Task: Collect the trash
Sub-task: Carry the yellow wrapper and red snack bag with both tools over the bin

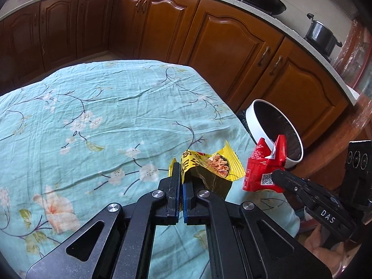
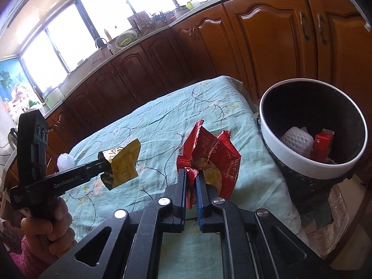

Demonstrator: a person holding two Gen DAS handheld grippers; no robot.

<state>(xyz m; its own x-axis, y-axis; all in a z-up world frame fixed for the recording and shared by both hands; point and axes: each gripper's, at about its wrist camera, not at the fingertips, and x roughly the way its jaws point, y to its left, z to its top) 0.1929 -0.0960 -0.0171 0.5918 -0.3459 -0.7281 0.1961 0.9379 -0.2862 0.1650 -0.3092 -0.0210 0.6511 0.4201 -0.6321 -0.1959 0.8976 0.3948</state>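
Trash, here two snack wrappers, is shown lifted clear of the table, one wrapper in each tong.

Left wrist view: the yellow wrapper (image 1: pixel 209 167) is clamped by its edge between the closed jaws of the left gripper (image 1: pixel 181 186), above the near right part of the flowered tablecloth (image 1: pixel 93 116). The red wrapper (image 1: pixel 265 165) is seen just beside it, pinched at its lower edge by the right gripper (image 1: pixel 276 174), which enters from the right. The bin (image 1: pixel 258 121) stands beyond the table's right edge, its white rim tilted into view and partly hidden by the red wrapper. Both wrappers appear to be held by thin edges so that the crumpled bodies hang free and can drop cleanly.

Right wrist view: the red wrapper (image 2: pixel 209 158) is gripped between the nearly closed jaws of the right gripper (image 2: pixel 191 181), with its torn top standing upward. The bin (image 2: pixel 274 134) lies to the right and lower, near but not under the wrapper; a white foam net (image 2: pixel 296 139) and a red carton (image 2: pixel 322 144) rest inside it. The left gripper (image 2: pixel 102 166), held in a hand (image 2: pixel 50 230), is seen at the left with the yellow wrapper (image 2: pixel 123 165) clenched at its tip. A second white foam net (image 2: pixel 65 161) shows just behind that tool. The carry toward the bin is judged to be the step in hand, the red wrapper being the nearer.
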